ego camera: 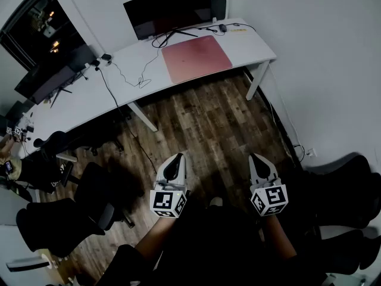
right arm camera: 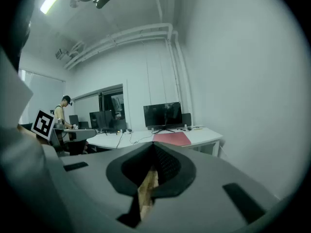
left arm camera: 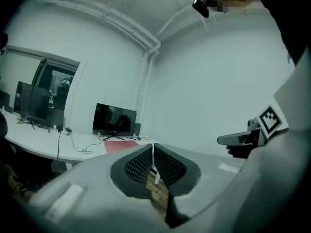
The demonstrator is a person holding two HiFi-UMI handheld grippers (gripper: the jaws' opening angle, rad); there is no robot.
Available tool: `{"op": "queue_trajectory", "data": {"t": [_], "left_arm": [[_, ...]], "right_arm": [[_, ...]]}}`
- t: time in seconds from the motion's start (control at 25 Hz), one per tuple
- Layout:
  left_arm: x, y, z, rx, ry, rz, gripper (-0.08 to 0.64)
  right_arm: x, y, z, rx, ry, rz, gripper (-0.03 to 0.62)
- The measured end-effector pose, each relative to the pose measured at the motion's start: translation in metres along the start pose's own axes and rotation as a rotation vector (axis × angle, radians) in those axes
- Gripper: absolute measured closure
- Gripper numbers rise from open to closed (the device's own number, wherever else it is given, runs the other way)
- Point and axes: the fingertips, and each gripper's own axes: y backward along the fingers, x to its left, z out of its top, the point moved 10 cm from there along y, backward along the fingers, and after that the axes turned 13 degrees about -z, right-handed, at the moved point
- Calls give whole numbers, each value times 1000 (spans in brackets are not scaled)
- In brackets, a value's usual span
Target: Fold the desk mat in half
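A pink-red desk mat (ego camera: 196, 57) lies flat on the white desk (ego camera: 256, 46) at the far side of the room, in front of a dark monitor (ego camera: 168, 9). The mat also shows small in the left gripper view (left arm camera: 121, 145) and in the right gripper view (right arm camera: 172, 139). My left gripper (ego camera: 177, 158) and right gripper (ego camera: 257, 158) hang over the wooden floor, well short of the desk. Both are shut with nothing between the jaws. In each gripper view the jaws meet at the tip, left gripper (left arm camera: 153, 145) and right gripper (right arm camera: 154, 146).
Cables (ego camera: 134, 76) trail across the desk left of the mat. A second monitor (ego camera: 50, 79) stands further left. Black office chairs (ego camera: 95, 189) crowd the floor at my left, another dark chair (ego camera: 348, 189) sits at my right. A white wall (ego camera: 327, 52) runs along the right.
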Motion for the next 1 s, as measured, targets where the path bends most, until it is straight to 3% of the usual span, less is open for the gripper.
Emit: {"op": "queue_trajectory", "data": {"t": [0.12,0.48,1.0], "left_arm": [[1,5,1,-1,-6,3,537],[-5,14,-3,6,12,15,535],[-37,1,-7,-4,-14,9,535]], "right_arm": [[0,1,-4,14,-30,-12,594],[3,5,-9,36,-2,-16,592],[-27,19,-16,7,-10,-6,592]]}}
